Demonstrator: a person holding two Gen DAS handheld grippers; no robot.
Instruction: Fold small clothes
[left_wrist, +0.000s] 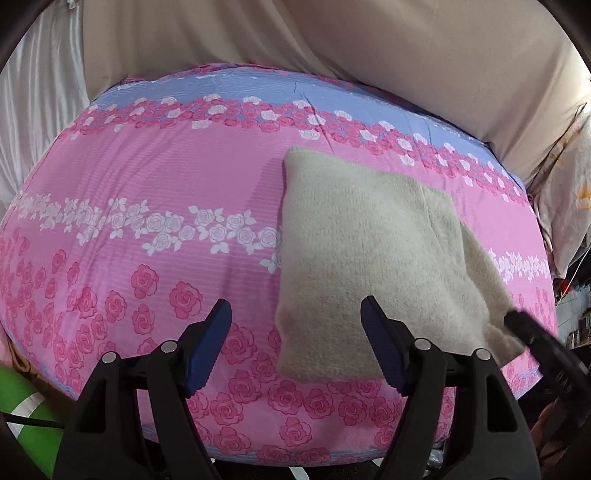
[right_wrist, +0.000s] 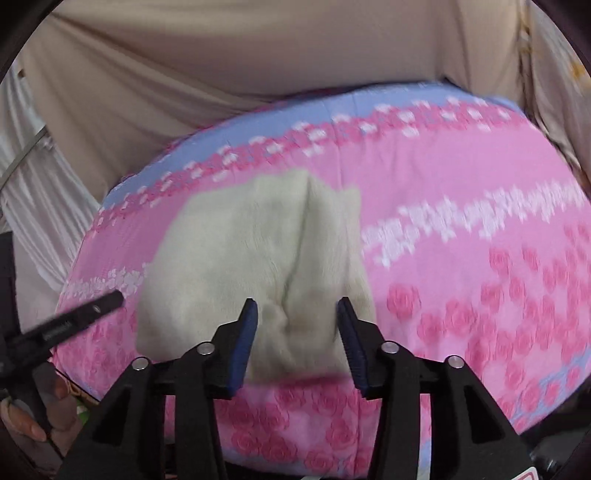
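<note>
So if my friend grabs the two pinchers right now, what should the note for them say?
Left gripper: open, holding nothing, hovering beside the near left edge of the cream garment.
Right gripper: jaws apart over the garment's near edge, where the cloth bunches up between them; the pads do not seem to press on it.
The garment lies on the pink rose-print bedcover, already folded into a rough rectangle with a flap on its right side.
Left to do: probably flatten or tuck in that flap and the bunched near edge.
</note>
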